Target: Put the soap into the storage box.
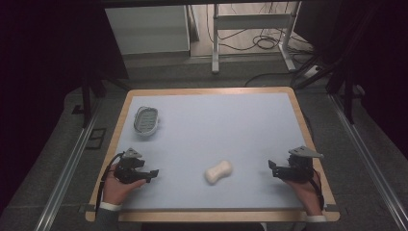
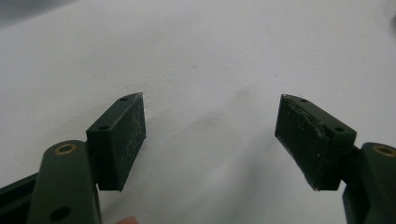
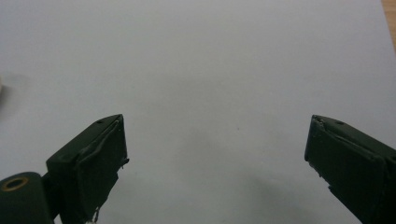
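The soap bar [image 1: 219,172] lies on the worktop [image 1: 231,125] near the front edge, between the two claws and apart from both. The soap dish [image 1: 146,119] sits well away, toward the back left corner. The left claw [image 1: 153,173] and the right claw [image 1: 271,168] are both released, jaws spread wide with nothing between them. The likely step is picking up the soap. The bar pinches in at the middle, so the jaws should probably close across that waist, coming down level so the slick bar does not squirt out.
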A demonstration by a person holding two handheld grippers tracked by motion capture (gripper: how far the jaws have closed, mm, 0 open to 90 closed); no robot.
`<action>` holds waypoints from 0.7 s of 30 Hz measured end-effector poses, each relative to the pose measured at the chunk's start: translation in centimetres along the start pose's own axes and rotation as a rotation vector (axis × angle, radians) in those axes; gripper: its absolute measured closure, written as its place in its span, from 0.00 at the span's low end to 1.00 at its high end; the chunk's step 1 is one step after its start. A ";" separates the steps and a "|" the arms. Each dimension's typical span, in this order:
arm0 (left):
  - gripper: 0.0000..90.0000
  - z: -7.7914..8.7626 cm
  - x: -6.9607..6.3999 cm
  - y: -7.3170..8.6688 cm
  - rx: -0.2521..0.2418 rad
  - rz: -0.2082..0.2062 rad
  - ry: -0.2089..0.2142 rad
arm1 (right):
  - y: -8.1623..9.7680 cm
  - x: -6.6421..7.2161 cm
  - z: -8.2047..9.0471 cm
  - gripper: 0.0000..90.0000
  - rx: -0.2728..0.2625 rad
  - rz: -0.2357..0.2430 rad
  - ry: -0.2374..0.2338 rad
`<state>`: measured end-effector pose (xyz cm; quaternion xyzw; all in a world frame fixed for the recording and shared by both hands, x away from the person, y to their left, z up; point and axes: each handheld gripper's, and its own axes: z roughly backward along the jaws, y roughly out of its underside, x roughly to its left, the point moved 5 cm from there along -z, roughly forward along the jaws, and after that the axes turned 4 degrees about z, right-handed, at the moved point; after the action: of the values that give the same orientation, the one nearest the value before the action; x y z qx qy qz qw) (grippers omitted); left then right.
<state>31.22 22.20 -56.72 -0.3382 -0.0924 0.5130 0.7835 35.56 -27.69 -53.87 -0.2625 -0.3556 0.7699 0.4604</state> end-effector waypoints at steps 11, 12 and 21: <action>0.28 0.8 0.0 0.1 -0.025 0.008 -0.014 | -0.2 -0.7 0.8 0.08 -0.019 -0.009 0.021; 0.28 0.8 0.0 0.1 -0.028 0.007 -0.016 | -0.2 -0.7 0.9 0.08 -0.020 -0.013 0.021; 0.29 1.1 -1.1 -0.7 -0.055 -0.032 -0.040 | -0.4 -0.9 1.4 0.08 -0.016 -0.010 0.026</action>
<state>30.63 21.54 -55.23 -0.3480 -0.1275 0.5043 0.7799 35.12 -28.83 -52.64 -0.2744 -0.3569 0.7613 0.4667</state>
